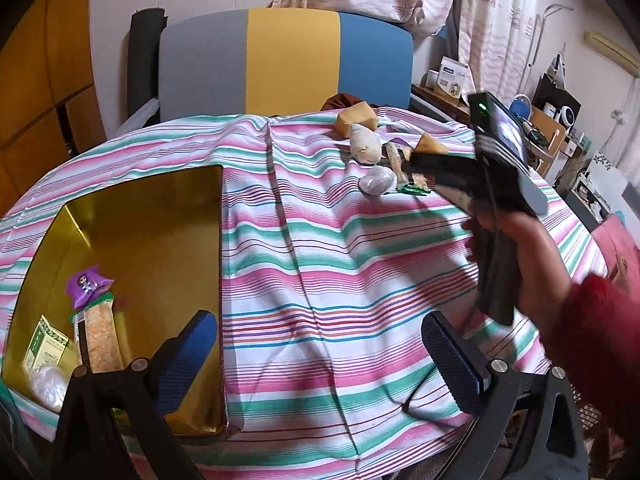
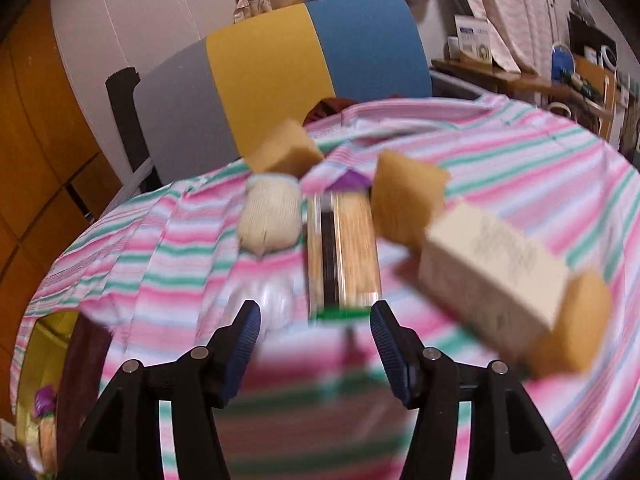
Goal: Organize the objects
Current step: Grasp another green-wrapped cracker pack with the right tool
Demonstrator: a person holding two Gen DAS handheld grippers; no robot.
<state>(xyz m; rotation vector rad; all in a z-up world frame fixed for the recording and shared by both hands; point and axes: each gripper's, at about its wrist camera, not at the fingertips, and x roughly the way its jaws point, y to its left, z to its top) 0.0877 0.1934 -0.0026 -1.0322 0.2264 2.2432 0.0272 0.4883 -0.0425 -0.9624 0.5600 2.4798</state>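
Note:
A gold tray (image 1: 160, 240) sits at the left of the striped tablecloth (image 1: 340, 260). It holds a purple packet (image 1: 86, 284), a long snack bar (image 1: 100, 340), a green-and-white box (image 1: 42, 344) and a clear wrapped item (image 1: 48, 386). My left gripper (image 1: 320, 360) is open and empty, near the tray's right rim. My right gripper (image 2: 316, 332) is open, its tips just short of a long snack bar (image 2: 344, 248). Around the bar lie a cream pouch (image 2: 272, 216), tan blocks (image 2: 404, 200), a white box (image 2: 492, 276) and a clear wrapped item (image 2: 276, 300).
A grey, yellow and blue chair back (image 1: 288, 64) stands behind the table. Cluttered shelves (image 1: 560, 128) are at the right. A wooden cabinet (image 1: 36, 100) is at the left. The person's red sleeve (image 1: 592, 340) is at the right edge.

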